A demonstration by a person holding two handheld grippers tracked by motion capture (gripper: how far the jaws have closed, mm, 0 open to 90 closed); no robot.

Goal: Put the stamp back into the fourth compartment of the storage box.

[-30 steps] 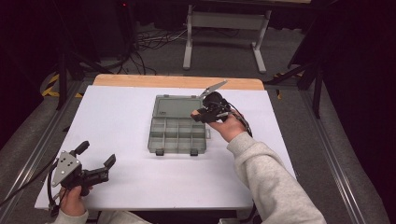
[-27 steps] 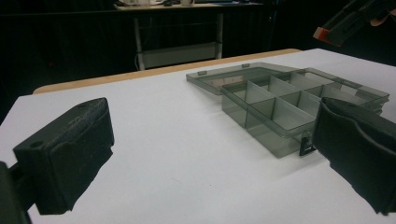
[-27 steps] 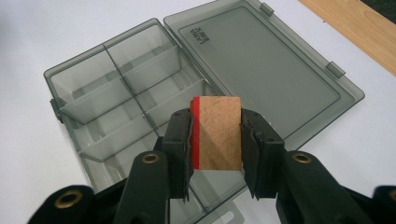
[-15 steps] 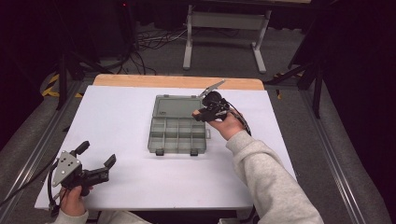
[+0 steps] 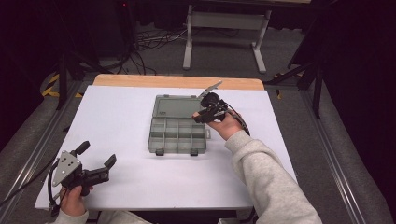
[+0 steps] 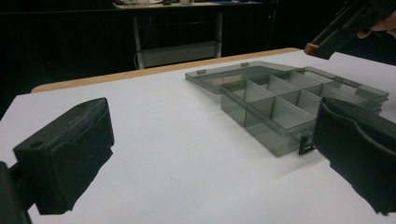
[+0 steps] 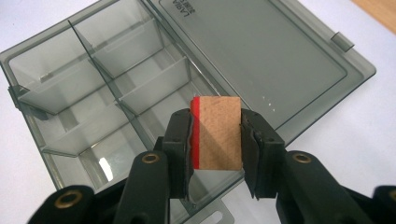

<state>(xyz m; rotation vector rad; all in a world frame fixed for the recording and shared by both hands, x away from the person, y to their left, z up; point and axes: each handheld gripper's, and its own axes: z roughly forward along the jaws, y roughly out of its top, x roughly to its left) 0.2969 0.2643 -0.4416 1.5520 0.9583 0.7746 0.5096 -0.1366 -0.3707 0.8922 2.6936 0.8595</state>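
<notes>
The right gripper (image 7: pixel 217 154) has its jaws closed on a small wooden block (image 7: pixel 218 133) with one red face, which it holds above the open organizer box (image 5: pixel 178 135). The box lies near the middle of the desk (image 5: pixel 116 112), its lid (image 5: pixel 176 106) flat toward the far edge. The block hangs over the compartments by the box's right side, close to the hinge line.

The risk is a bad drop. The dividers are thin and the cells small, so a block let go while tilted or straddling a divider could perch on it or tip into the wrong cell. The box is light and nothing holds it, so a nudge could slide it.

The left gripper (image 5: pixel 95 161) rests at the desk's near left corner, jaws wide apart and empty
</notes>
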